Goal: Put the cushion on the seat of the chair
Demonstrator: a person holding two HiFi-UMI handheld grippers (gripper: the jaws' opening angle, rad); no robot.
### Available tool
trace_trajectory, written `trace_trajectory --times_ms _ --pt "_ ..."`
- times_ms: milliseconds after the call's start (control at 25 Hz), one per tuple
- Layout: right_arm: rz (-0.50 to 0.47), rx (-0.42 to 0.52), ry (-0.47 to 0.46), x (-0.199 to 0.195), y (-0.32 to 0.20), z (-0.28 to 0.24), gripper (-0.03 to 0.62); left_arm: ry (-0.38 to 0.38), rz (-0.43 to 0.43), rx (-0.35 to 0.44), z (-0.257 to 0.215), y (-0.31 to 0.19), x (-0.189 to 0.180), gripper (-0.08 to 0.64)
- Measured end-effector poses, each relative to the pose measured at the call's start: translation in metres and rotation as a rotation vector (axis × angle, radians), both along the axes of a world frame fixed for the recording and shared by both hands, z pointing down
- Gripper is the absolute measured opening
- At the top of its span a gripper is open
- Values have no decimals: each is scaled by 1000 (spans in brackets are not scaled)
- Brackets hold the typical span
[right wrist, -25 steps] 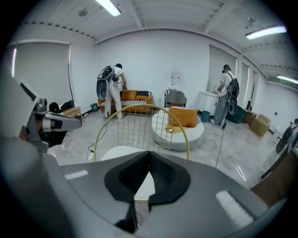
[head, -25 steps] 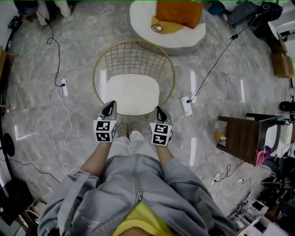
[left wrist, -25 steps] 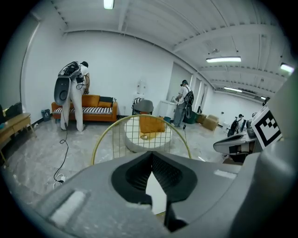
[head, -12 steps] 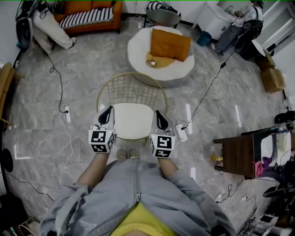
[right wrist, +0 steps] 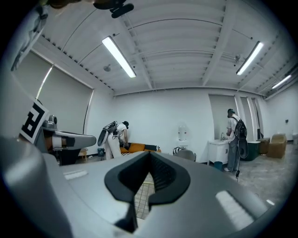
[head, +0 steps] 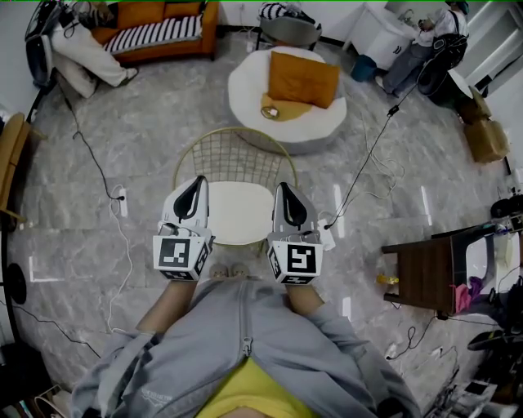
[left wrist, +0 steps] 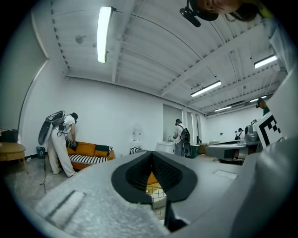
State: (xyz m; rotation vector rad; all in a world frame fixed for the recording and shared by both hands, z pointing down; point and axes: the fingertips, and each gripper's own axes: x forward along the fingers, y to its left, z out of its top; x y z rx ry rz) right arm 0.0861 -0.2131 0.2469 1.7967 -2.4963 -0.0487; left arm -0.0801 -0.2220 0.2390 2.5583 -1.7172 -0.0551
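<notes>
Head view looks down on a wire chair [head: 234, 155] with a white seat [head: 237, 212], standing on the marble floor [head: 147, 106] just ahead of the person's feet [head: 227, 271]. The left hand-held gripper [head: 195, 186] and the right hand-held gripper [head: 285, 193] are held level over the two sides of the seat, each with its jaws pressed together and nothing between them, as the left gripper view and right gripper view confirm. The orange cushion [head: 304, 78] lies on a round white pouf [head: 245, 86] beyond the chair, well apart from both grippers, partly on a yellow cloth [head: 286, 107]. An orange sofa [head: 140, 13] stands farther back
</notes>
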Motion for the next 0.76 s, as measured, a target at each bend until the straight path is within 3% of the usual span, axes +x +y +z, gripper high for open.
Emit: trace_trajectory --times_ms 760 --pt "-22 25 -19 16 14 -10 -2 -1 8 38 -11 17 17 5"
